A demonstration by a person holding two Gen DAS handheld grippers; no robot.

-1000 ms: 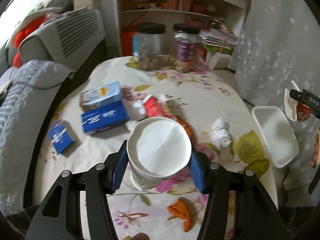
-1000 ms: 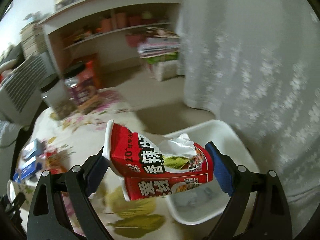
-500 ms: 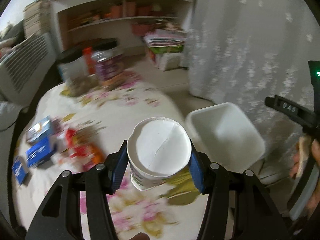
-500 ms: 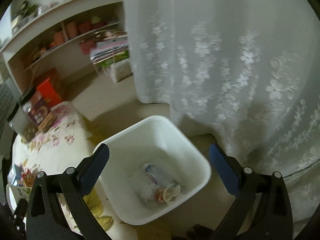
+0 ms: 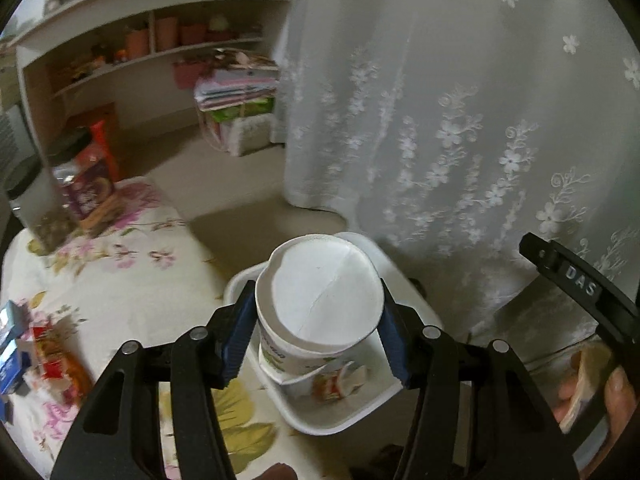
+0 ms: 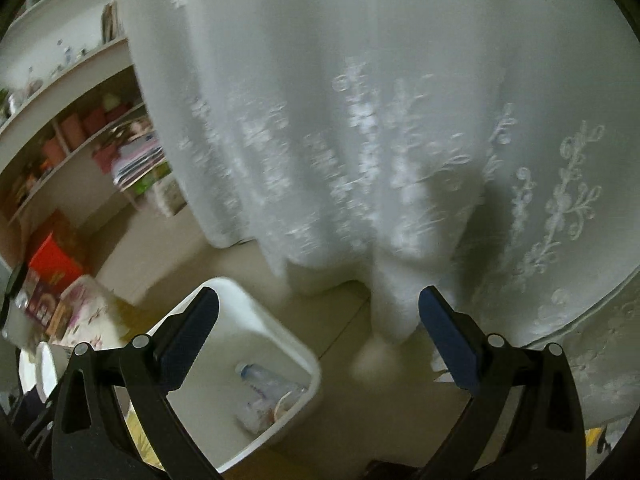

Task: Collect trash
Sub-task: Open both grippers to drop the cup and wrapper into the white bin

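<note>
My left gripper [image 5: 318, 338] is shut on a white paper cup [image 5: 320, 304] and holds it above the white bin [image 5: 332, 420] on the floor beside the table. Wrappers [image 5: 340, 380] lie in the bin. My right gripper [image 6: 318, 336] is open and empty, to the right of the bin [image 6: 256, 320]; a plastic bottle and wrappers [image 6: 272, 392] lie inside it. The right gripper's body also shows at the right of the left wrist view [image 5: 580, 284].
A table with a floral cloth [image 5: 120, 280] is at the left, with jars [image 5: 84, 184], blue boxes [image 5: 12, 344] and red wrappers [image 5: 52, 356]. A white lace curtain [image 6: 360, 120] hangs behind the bin. Shelves [image 5: 140, 40] stand at the back.
My left gripper has carried the cup from over the table to above the bin. My right gripper let the red packet go into the bin and has swung right toward the curtain.
</note>
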